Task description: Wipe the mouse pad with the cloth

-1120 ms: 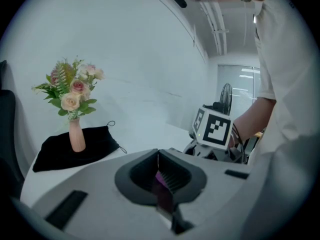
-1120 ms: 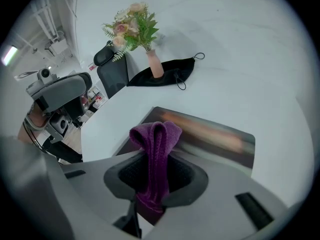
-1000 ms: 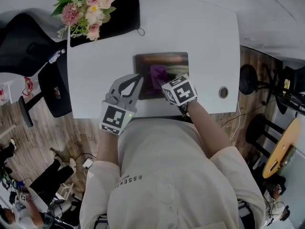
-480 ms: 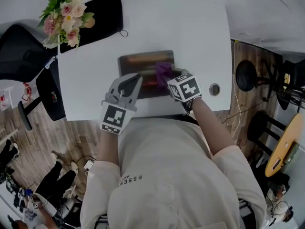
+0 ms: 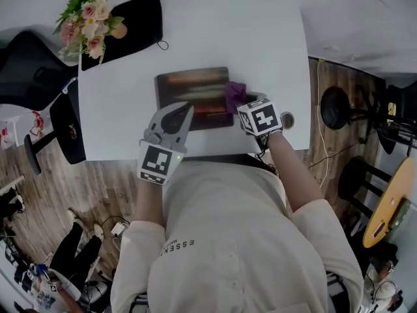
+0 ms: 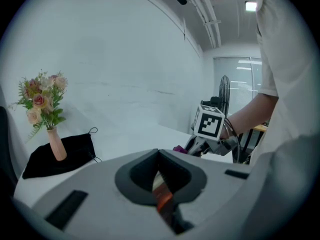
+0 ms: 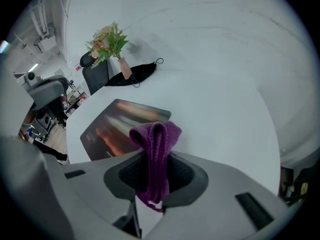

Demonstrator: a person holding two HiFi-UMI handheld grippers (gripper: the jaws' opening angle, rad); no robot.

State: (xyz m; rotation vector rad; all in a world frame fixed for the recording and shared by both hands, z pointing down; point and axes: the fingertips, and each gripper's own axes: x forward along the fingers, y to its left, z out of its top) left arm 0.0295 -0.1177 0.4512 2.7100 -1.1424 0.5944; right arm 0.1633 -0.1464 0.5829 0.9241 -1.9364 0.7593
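The right tongs are clenching a fold of the purple cloth, which is sitting at the right edge of the mouse pad, where a wipe is risking running off onto the table. The left tongs, pinched together and empty, are sitting over the pad's near left corner, apparently pinning it; any slackening there is risking the pad sliding.

A white rectangular surface with rounded corners carries everything. Toward its near edge lies a dark rectangular mouse pad printed with blurred orange and pale streaks. It lies flat, its long sides parallel to that edge. At the far left corner lies a black fabric pouch with a thin cord loop, and a slim pink vase of flowers stands on it. A round grey grommet is set into the surface near the right end of the near edge.
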